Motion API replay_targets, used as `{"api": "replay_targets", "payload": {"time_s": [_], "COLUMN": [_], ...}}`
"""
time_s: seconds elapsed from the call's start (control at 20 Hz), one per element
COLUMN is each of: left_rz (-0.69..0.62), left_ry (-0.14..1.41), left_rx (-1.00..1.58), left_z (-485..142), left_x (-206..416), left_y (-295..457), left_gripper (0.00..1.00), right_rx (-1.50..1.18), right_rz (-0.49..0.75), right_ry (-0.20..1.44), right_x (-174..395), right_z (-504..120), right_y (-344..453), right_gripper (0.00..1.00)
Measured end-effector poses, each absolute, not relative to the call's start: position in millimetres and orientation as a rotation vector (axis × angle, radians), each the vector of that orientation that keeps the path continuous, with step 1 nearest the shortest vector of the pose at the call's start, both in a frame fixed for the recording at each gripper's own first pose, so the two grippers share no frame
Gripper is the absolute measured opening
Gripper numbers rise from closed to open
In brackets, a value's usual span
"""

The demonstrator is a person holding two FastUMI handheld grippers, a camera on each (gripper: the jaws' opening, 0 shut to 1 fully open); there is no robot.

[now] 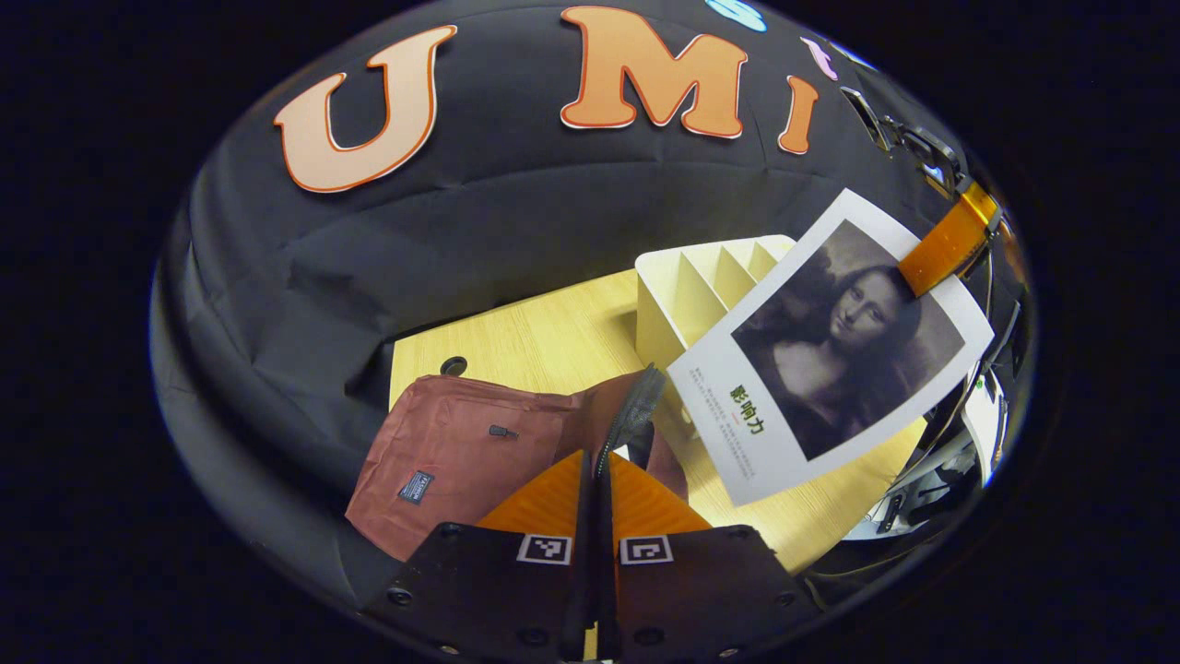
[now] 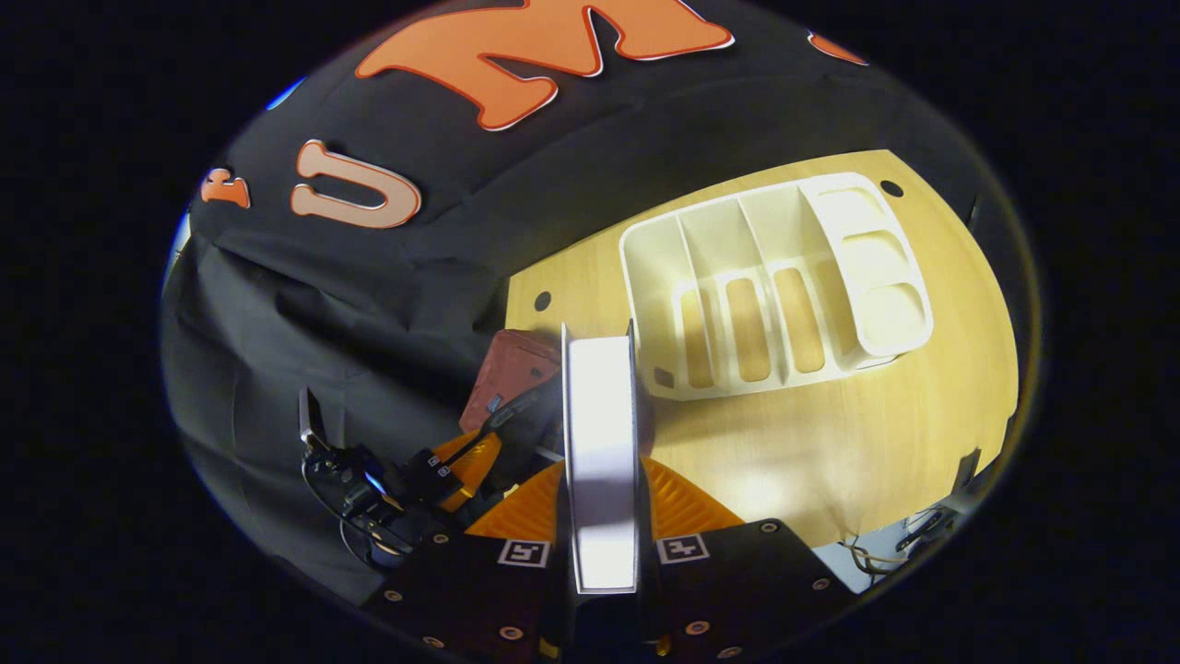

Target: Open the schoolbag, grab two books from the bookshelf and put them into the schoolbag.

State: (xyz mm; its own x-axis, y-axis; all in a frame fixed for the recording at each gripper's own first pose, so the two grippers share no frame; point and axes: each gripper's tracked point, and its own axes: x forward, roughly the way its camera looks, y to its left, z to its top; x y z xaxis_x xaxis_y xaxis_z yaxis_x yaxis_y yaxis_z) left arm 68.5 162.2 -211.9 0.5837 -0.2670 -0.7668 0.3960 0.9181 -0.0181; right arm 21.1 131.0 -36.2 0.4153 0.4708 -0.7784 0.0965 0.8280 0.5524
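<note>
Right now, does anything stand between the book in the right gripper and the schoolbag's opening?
Nothing visible does. The right gripper's jaws hold the book in the air between the bookshelf and the schoolbag. The left gripper pinches the schoolbag's zipper edge at the opening, seemingly beside the path, not across it.

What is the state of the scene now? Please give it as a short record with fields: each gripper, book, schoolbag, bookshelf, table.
left gripper: shut on the zipper edge of the schoolbag, holding the flap up
right gripper: shut on the book, held above the table
book: portrait cover, hanging over the shelf and the bag's right side
schoolbag: reddish-brown, lying on the table's left end
bookshelf: cream, divided slots with no books in them
table: light wood
</note>
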Motion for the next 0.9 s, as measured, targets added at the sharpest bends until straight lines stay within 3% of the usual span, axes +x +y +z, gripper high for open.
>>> {"api": "replay_targets", "payload": {"time_s": [0.9], "left_rz": [-0.384], "left_ry": [0.851], "left_rx": [0.194], "left_z": [-188.9], "left_x": [72.0], "left_y": [169.8], "left_gripper": [0.05], "right_rx": [0.879], "right_rz": [0.301], "right_ry": [1.085], "right_x": [28.0], "right_z": [-140.8], "right_y": [238.6], "right_gripper": [0.27]}}
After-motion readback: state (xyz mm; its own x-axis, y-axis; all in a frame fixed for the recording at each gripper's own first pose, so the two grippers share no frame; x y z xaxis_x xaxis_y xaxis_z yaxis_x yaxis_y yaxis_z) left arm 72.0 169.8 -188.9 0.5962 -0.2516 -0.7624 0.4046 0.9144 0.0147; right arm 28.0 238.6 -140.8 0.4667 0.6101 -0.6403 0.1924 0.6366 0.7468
